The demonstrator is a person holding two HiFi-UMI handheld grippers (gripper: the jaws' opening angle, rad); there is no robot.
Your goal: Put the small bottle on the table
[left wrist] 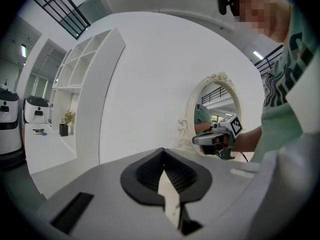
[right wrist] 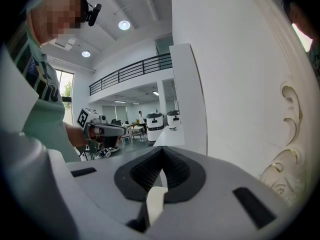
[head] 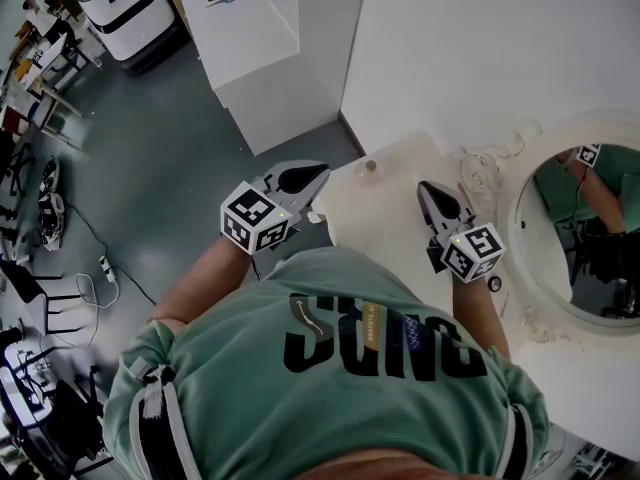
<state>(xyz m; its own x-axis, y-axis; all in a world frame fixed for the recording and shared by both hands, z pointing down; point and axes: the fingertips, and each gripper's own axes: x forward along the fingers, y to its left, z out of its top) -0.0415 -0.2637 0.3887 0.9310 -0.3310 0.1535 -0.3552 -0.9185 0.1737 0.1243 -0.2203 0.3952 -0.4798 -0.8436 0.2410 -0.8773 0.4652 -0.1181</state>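
In the head view we see the small bottle [head: 370, 168] upright on the table [head: 395, 213], left of the mirror [head: 590, 228], between the left gripper [head: 310, 176] and the right gripper [head: 432, 196]. The left gripper view shows us jaws pressed together, empty. The right gripper view shows likewise; we'd keep both tips clear so it doesn't topple

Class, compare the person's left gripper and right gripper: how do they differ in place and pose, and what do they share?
1. The left gripper hangs mostly beyond the table's edge, over the floor; the right gripper is above the tabletop, beside the mirror.
2. The left gripper's tip angles rightward toward the small bottle; the right gripper's tip angles leftward toward it.
Shared: both have shut jaws with nothing between them, and neither touches the bottle.
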